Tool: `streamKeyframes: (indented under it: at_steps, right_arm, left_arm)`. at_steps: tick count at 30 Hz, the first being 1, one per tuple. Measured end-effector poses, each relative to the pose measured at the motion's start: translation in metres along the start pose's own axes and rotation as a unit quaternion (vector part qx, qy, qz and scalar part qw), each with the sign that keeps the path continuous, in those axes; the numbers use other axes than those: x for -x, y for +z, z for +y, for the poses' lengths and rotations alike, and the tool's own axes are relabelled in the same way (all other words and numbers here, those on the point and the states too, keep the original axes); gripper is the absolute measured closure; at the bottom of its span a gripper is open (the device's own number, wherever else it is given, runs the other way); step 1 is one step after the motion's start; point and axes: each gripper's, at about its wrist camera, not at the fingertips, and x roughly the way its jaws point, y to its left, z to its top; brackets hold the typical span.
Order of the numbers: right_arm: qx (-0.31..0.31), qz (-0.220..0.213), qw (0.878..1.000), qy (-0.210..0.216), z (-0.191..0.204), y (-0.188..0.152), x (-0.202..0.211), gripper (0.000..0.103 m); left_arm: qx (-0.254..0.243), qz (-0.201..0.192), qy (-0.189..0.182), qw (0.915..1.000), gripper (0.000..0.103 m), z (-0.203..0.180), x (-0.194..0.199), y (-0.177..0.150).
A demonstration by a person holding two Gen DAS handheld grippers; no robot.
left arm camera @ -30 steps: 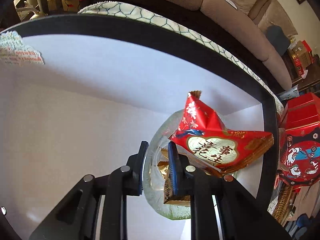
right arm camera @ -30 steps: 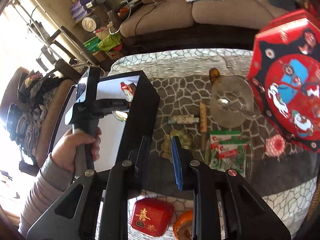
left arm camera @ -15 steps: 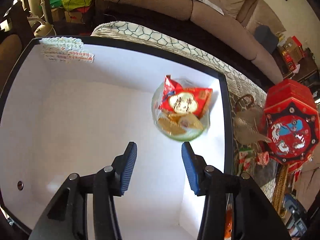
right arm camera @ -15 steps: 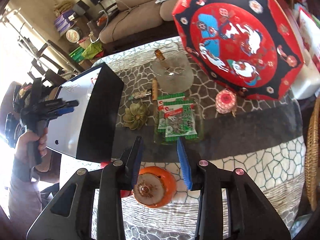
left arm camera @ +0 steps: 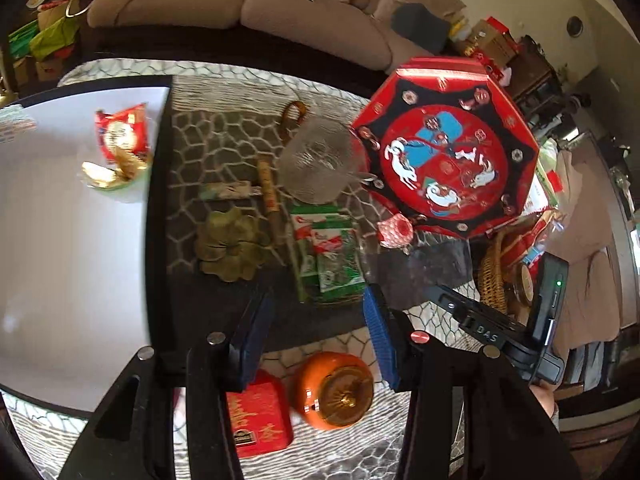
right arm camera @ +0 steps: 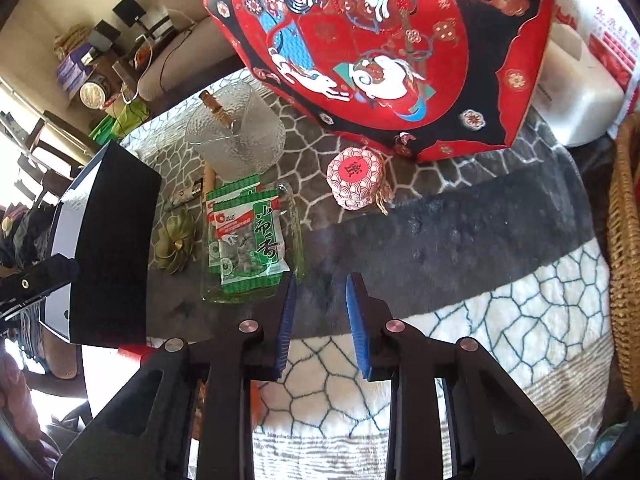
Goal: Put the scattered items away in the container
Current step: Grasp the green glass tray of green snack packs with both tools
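The container (left arm camera: 80, 248), a black-walled box with a white inside, sits at the left of the patterned blanket (right arm camera: 500, 332) and so far holds one thing that shows: a small glass bowl of snacks (left arm camera: 114, 168) with a red packet on top, lying near its far right wall. By my judgement the task is only begun, since nearly everything else is outside. The big red octagonal box (left arm camera: 444, 148) stands at the right and crowds that side; it looks too large for the container. Between it and the container lie a textured glass cup (left arm camera: 316, 168), a glass tray of green snack packets (right arm camera: 248, 240), a bronze flower-shaped dish (left arm camera: 230, 242), an orange persimmon-shaped jar (left arm camera: 336, 390), a red tin (left arm camera: 260, 420), a red-and-white wrapped round (right arm camera: 354, 178) and a thin stick (left arm camera: 269, 192). The left tool (left arm camera: 316, 344) hangs empty with its fingers wide apart above the tin and jar; the right tool (right arm camera: 319, 312) is also empty and parted, just beside the tray's near corner. Open room lies on the bare blanket toward the near right; the container's tall dark wall must be cleared on each carry.
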Motion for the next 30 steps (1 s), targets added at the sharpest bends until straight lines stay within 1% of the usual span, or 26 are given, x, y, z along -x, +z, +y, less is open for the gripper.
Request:
streamKeyframes:
  at_steps: [2, 4, 6, 8, 11, 16, 17, 18, 19, 20, 22, 25, 28, 30]
  right_arm:
    - [-0.008, 0.005, 1.000, 0.014, -0.003, 0.007, -0.013, 0.078]
    - [-0.010, 0.010, 1.000, 0.020, -0.004, 0.013, -0.027, 0.077]
    - [-0.006, 0.017, 0.999, 0.027, -0.002, 0.017, -0.040, 0.077]
    - [-0.004, 0.021, 0.999, 0.029, 0.000, 0.020, -0.052, 0.077]
    - [0.000, 0.024, 0.999, 0.034, 0.002, 0.024, -0.064, 0.077]
    - [0.006, 0.029, 0.999, 0.037, 0.004, 0.030, -0.081, 0.079]
    - [0.006, 0.030, 0.999, 0.038, 0.004, 0.032, -0.084, 0.083]
    - [0.006, 0.035, 0.998, 0.044, 0.004, 0.032, -0.087, 0.090]
    - [0.007, 0.041, 0.998, 0.054, 0.004, 0.032, -0.092, 0.093]
    - [0.012, 0.041, 0.997, 0.056, 0.006, 0.031, -0.094, 0.092]
    - [0.026, 0.038, 0.998, 0.050, 0.010, 0.031, -0.094, 0.092]
    - [0.014, 0.042, 0.998, 0.053, 0.014, 0.030, -0.093, 0.093]
    - [0.018, 0.043, 0.998, 0.044, 0.021, 0.026, -0.084, 0.093]
    - [0.014, 0.041, 0.998, 0.049, 0.021, 0.024, -0.072, 0.093]
  left_arm:
    - [0.005, 0.020, 0.020, 0.9996, 0.056, -0.009, -0.029, 0.000]
    - [0.032, 0.039, 0.023, 0.9985, 0.056, 0.000, -0.055, 0.001]
    - [0.058, 0.050, 0.024, 0.9967, 0.056, 0.011, -0.079, 0.000]
    - [0.076, 0.055, 0.022, 0.9954, 0.056, 0.022, -0.094, -0.001]
    - [0.086, 0.060, 0.017, 0.9943, 0.056, 0.029, -0.110, -0.002]
    - [0.080, 0.064, 0.024, 0.9944, 0.057, 0.026, -0.128, 0.000]
    - [0.082, 0.064, 0.022, 0.9943, 0.060, 0.026, -0.130, 0.001]
    - [0.084, 0.065, 0.021, 0.9941, 0.063, 0.025, -0.132, 0.002]
    - [0.084, 0.065, 0.019, 0.9941, 0.071, 0.024, -0.134, 0.003]
    - [0.081, 0.065, 0.020, 0.9944, 0.075, 0.022, -0.135, 0.004]
    - [0.073, 0.065, 0.033, 0.9947, 0.075, 0.017, -0.136, 0.006]
    - [0.068, 0.067, 0.038, 0.9947, 0.076, 0.014, -0.136, 0.007]
    - [0.053, 0.066, 0.051, 0.9951, 0.077, 0.008, -0.134, 0.006]
    - [0.052, 0.068, 0.046, 0.9953, 0.077, 0.004, -0.129, 0.003]
